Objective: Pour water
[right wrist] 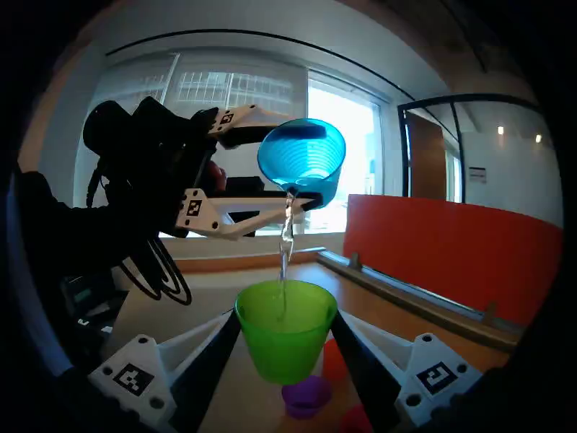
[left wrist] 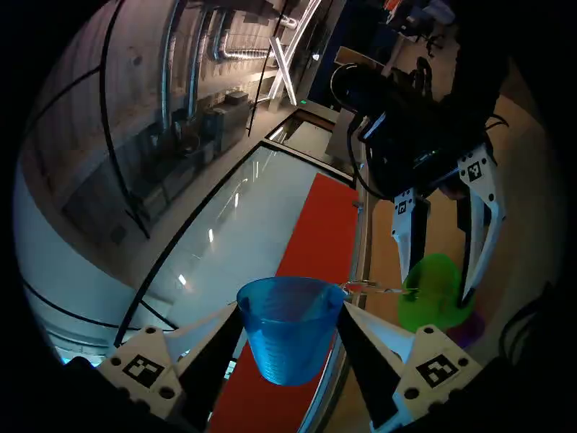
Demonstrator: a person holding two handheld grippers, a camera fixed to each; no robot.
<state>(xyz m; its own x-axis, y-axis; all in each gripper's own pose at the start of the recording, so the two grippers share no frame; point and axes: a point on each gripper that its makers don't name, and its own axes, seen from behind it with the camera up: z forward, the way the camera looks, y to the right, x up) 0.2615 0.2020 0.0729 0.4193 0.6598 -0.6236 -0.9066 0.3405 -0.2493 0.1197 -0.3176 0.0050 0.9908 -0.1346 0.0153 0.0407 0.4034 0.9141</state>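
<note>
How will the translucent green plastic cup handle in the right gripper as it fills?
The translucent green plastic cup is probably light and thin-walled, so it may flex where the right gripper squeezes it. It widens upward, so it likely wedges rather than drops as the water stream from the blue plastic cup adds weight.

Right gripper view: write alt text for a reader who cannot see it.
Water streams from a tilted blue cup, gripped by the left claw, into an upright green cup held in the right claw below. A wooden table and a red partition lie behind.
</note>
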